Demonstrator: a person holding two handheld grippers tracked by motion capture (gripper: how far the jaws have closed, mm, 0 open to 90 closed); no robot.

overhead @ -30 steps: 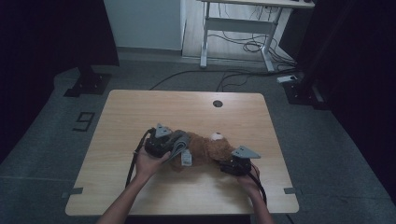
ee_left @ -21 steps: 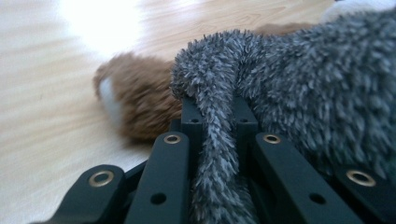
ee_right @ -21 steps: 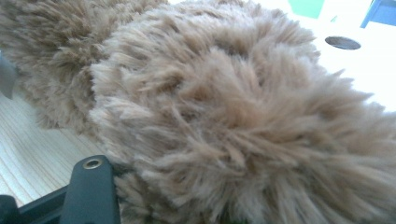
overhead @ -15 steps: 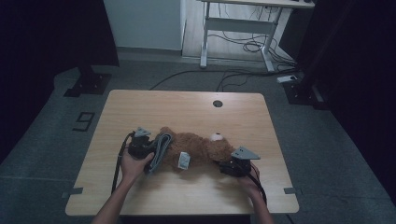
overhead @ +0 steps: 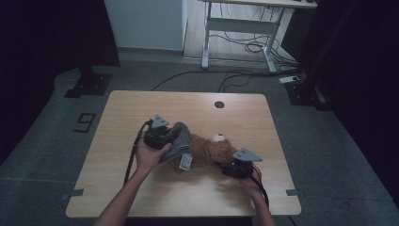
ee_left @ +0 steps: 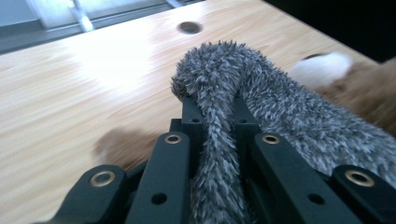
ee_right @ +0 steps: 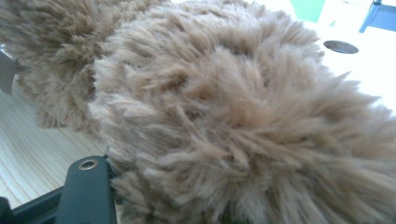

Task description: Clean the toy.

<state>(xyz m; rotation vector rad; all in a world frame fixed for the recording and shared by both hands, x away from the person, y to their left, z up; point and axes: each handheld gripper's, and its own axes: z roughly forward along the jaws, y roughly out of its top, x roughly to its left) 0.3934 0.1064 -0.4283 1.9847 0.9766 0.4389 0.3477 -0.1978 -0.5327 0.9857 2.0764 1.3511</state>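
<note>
A brown teddy bear (overhead: 211, 151) lies on its back mid-table, white muzzle (overhead: 218, 138) up and a white tag (overhead: 186, 161) at its side. A grey fuzzy cloth (overhead: 181, 140) hangs onto its left end. My left gripper (overhead: 165, 137) is shut on a fold of that cloth (ee_left: 280, 116), which is pinched between the jaws (ee_left: 215, 109) and lifted a little. My right gripper (overhead: 226, 166) holds the bear's right end. Brown fur (ee_right: 224, 116) fills the space between its jaws, which have just been opening slightly.
The wooden table (overhead: 141, 103) has a round cable hole (overhead: 219, 104) near its far edge. Bare wood lies to the left and in front. A white desk frame (overhead: 235, 28) with floor cables stands behind, and a dark stand base (overhead: 89, 84) sits at back left.
My left gripper pulled the grey cloth to the left, then came back right and a little up, still shut on it. The bear shifted with it. The right hand stayed put.
</note>
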